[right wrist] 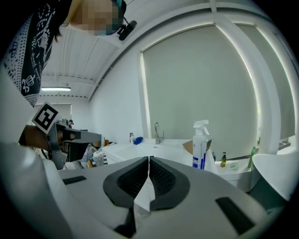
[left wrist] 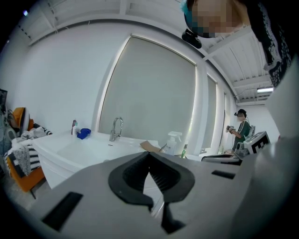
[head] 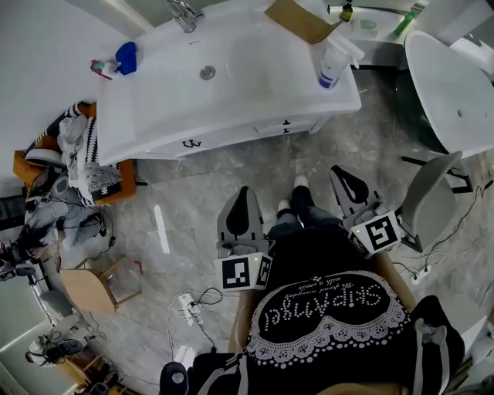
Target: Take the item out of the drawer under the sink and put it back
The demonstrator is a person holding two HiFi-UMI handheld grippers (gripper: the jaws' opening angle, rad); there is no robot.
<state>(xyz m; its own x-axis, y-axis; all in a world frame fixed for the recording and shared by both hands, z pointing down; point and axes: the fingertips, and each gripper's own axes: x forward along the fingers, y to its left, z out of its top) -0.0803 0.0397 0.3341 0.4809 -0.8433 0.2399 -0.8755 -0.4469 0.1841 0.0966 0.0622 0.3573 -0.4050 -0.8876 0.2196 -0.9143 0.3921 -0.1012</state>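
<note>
The white sink cabinet [head: 231,85] stands at the far side of the marble floor, and its drawer fronts [head: 231,139] with dark handles [head: 191,143] are shut. What lies inside the drawers is hidden. My left gripper [head: 244,191] is held over the floor well short of the cabinet, jaws shut with nothing between them. My right gripper [head: 340,171] is beside it on the right, also shut and empty. Both point toward the sink. In the left gripper view the gripper [left wrist: 149,154] faces the basin and faucet [left wrist: 116,128]. In the right gripper view the gripper [right wrist: 149,158] does too.
A spray bottle [head: 332,65], a piece of cardboard [head: 301,19] and a blue item [head: 126,58] sit on the sink top. Clothes are piled at the left [head: 77,154]. A white tub [head: 451,92] and a grey chair [head: 432,197] stand at the right. A power strip [head: 189,305] lies on the floor.
</note>
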